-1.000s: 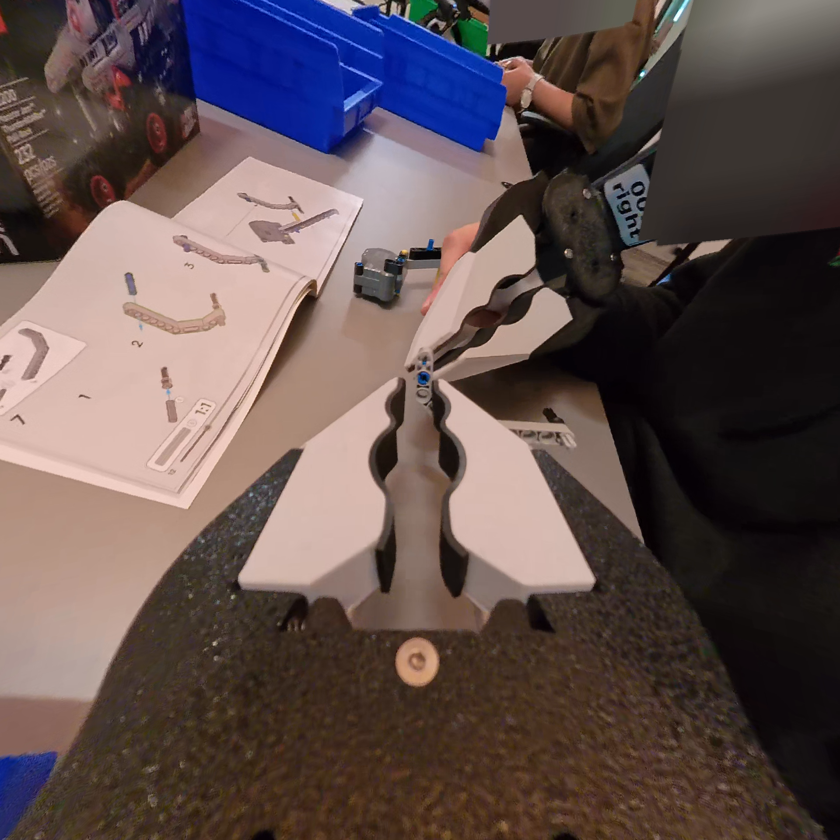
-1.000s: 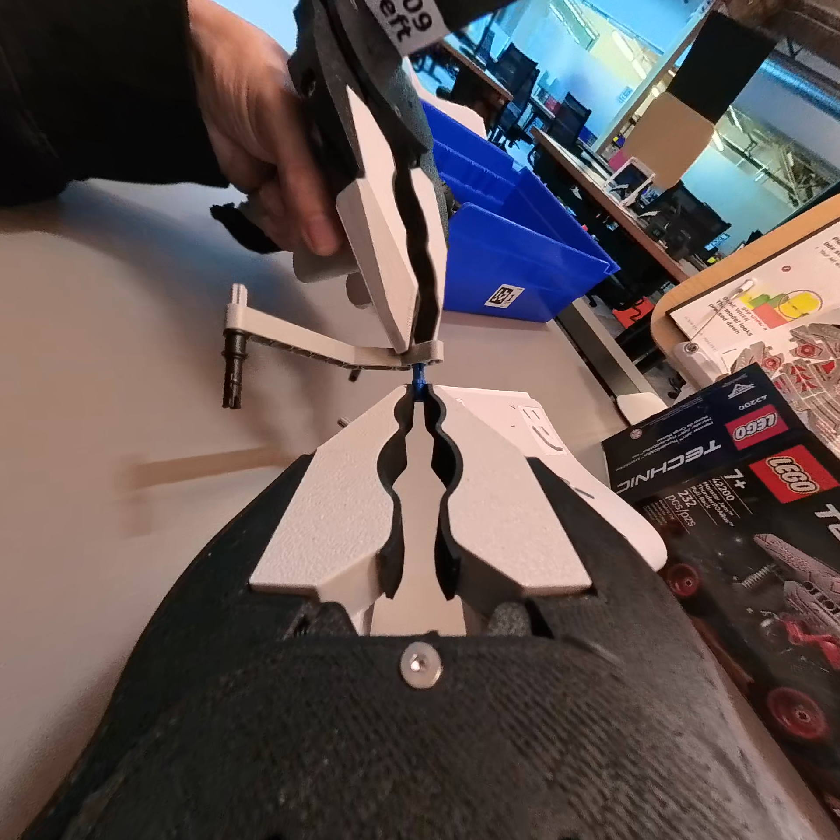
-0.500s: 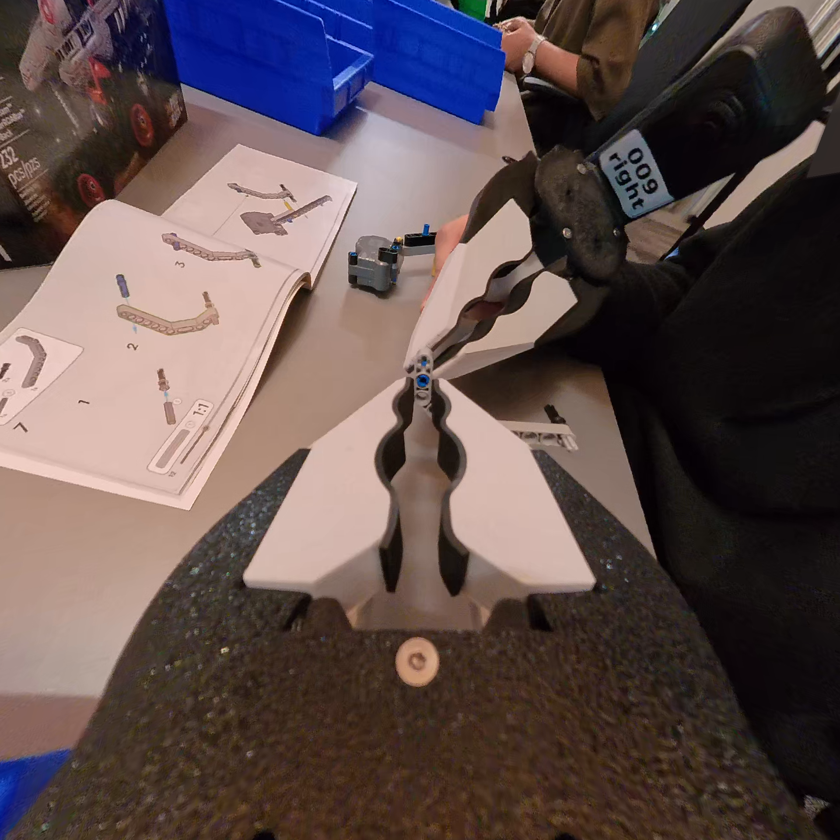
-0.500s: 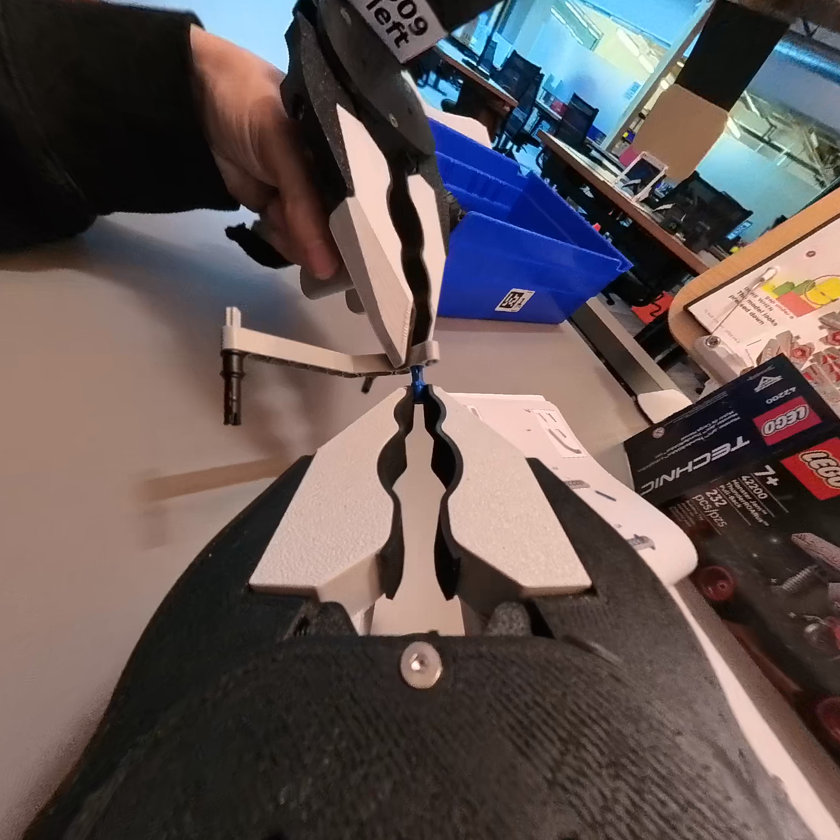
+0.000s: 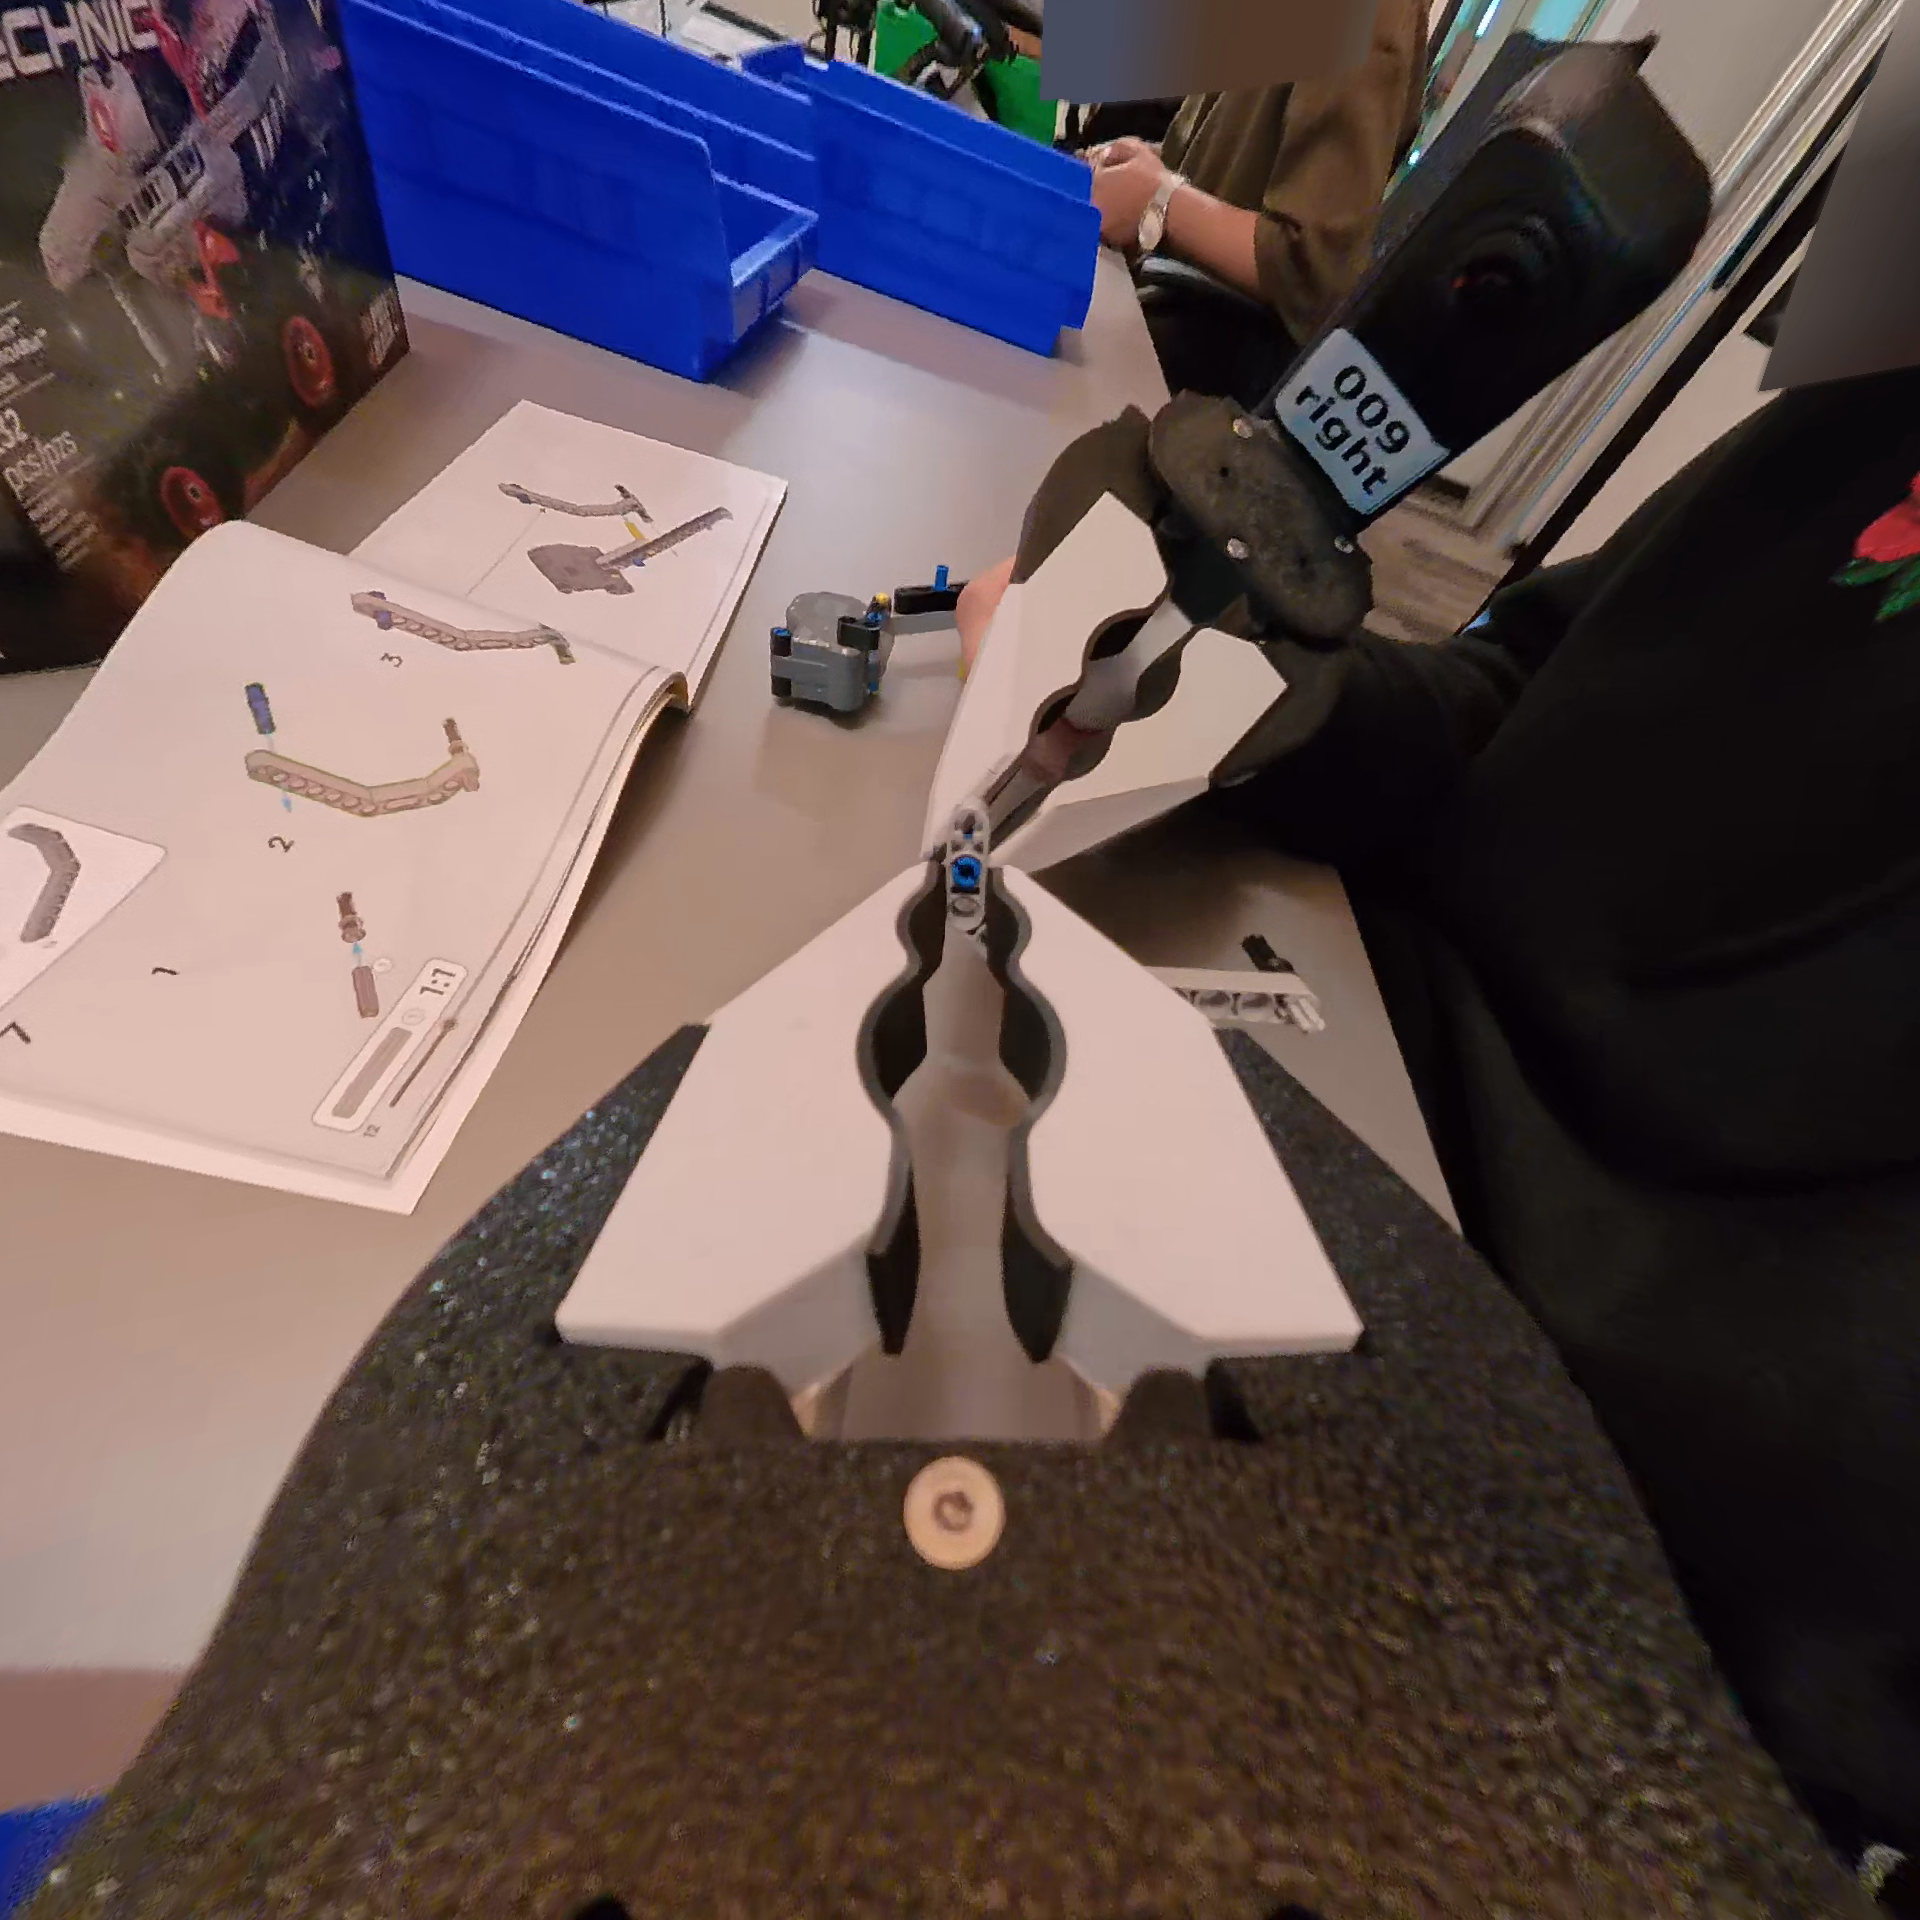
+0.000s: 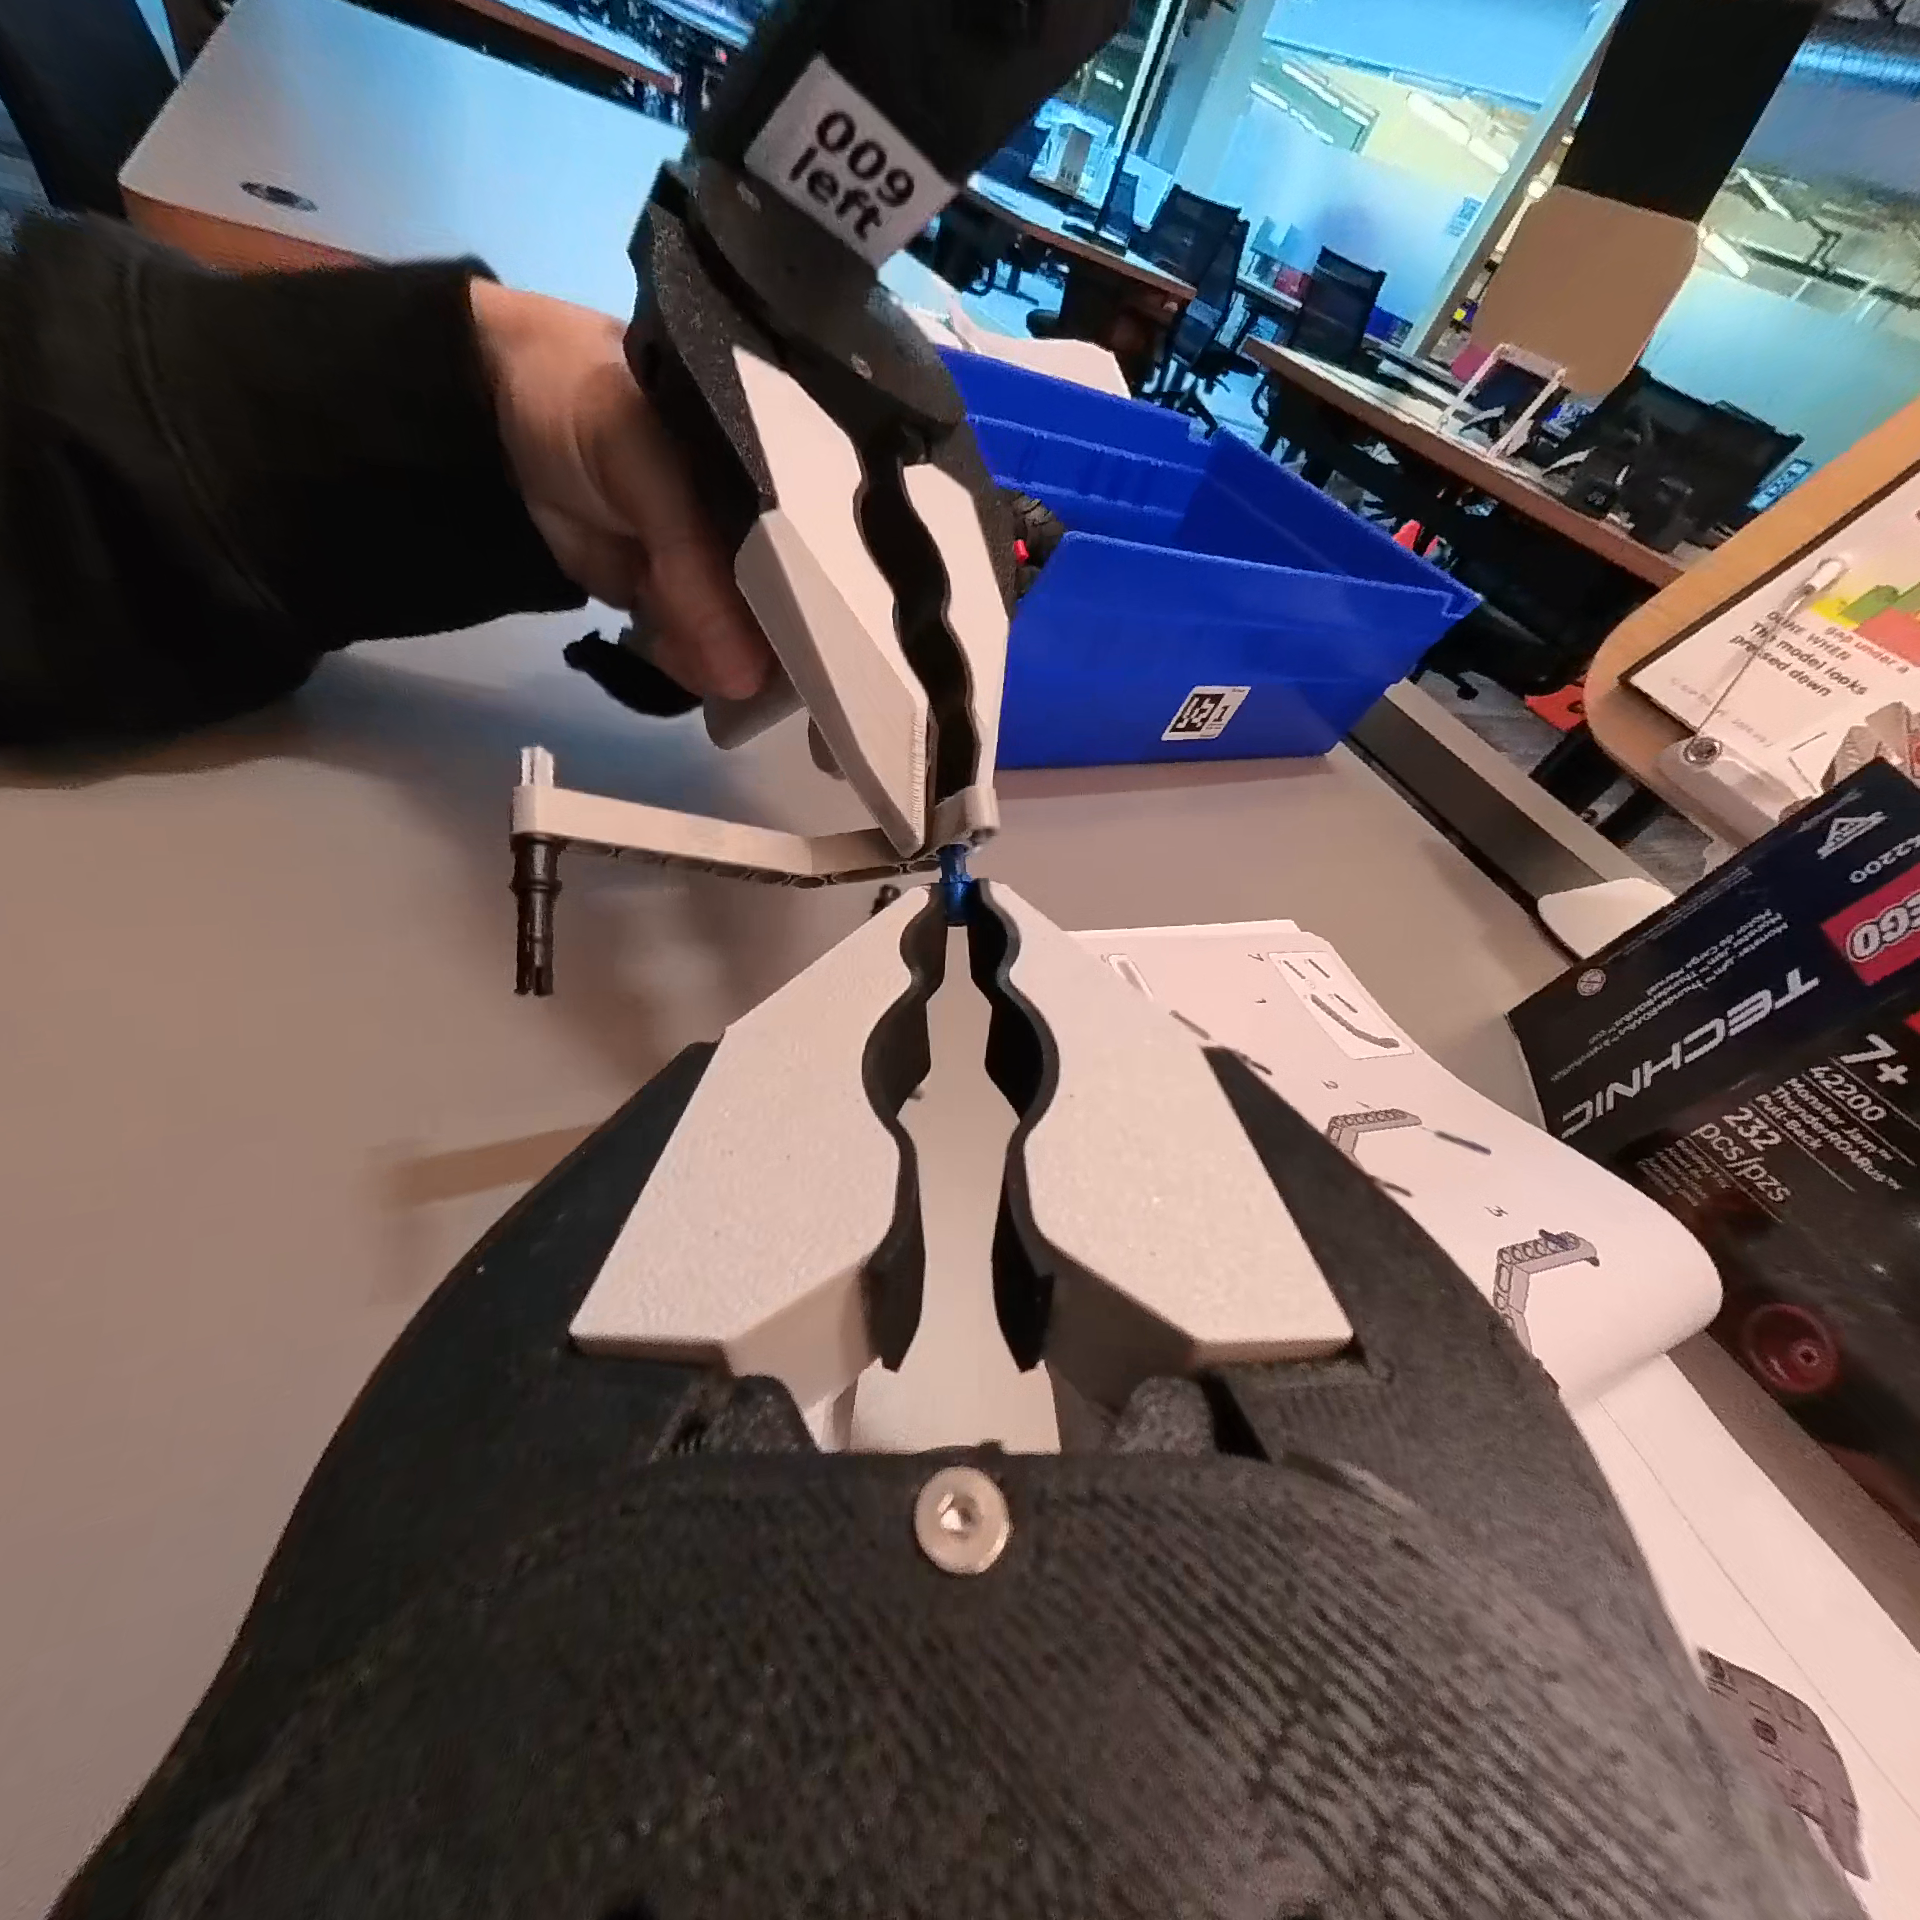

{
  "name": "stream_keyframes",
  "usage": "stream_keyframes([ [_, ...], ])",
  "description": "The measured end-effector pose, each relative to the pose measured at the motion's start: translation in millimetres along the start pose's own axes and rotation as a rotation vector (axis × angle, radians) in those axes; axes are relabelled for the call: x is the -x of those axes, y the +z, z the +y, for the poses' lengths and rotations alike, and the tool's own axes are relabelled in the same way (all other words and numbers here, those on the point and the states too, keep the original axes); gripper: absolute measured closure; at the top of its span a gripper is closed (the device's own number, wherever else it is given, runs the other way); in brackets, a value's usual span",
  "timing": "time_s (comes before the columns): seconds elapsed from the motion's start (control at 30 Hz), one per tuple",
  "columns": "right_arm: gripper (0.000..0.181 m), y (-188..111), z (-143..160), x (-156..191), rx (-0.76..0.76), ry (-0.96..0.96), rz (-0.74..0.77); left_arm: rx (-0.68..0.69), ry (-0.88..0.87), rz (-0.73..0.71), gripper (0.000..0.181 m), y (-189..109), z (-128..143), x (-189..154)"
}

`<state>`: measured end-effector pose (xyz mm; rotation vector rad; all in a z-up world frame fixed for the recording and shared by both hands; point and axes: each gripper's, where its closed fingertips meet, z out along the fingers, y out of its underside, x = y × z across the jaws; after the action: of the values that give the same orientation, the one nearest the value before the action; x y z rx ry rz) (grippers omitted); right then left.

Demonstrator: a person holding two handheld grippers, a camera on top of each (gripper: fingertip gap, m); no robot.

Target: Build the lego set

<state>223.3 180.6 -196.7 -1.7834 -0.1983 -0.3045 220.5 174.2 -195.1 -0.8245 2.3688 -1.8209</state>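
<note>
Alignment at frame centre: your right hand-held gripper [image 6: 954, 920], clamped on the blue pin [image 6: 953, 899], points it into the grey beam [image 6: 727, 836] pinched by your left hand-held gripper [image 6: 951, 821], beam running leftward.

You have two grippers: the left gripper [image 5: 966, 899] and right gripper [image 6: 956, 920]. One grey beam [image 6: 717, 836], one blue pin [image 6: 953, 896], one instruction booklet [image 5: 312, 790], one set box [image 5: 156, 260], two blue bins [image 5: 582, 197], one small grey assembly [image 5: 831, 649].
</note>
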Motion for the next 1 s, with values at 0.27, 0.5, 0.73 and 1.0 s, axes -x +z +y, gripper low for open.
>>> stream_keyframes([
  [0.27, 0.180, 2.9, 7.4, -7.5, 0.059, -0.035, 0.061, 0.015, 0.034, -0.088, 0.175, 3.7, -0.5, 10.3],
  [0.5, 0.179, 2.6, 6.5, -11.4, 0.066, -0.121, 0.115, 0.008, 0.020, -0.086, 0.170, -1.9, 0.0, 11.0],
  [0.73, 0.179, 3.1, 7.6, -10.8, 0.072, -0.143, 0.118, 0.038, 0.003, -0.087, 0.173, 0.5, 3.6, 10.2],
  [1.0, 0.179, 2.7, 9.2, -8.1, 0.018, -0.058, 0.055, 0.037, -0.029, -0.095, 0.175, -0.7, 3.6, 14.4],
])
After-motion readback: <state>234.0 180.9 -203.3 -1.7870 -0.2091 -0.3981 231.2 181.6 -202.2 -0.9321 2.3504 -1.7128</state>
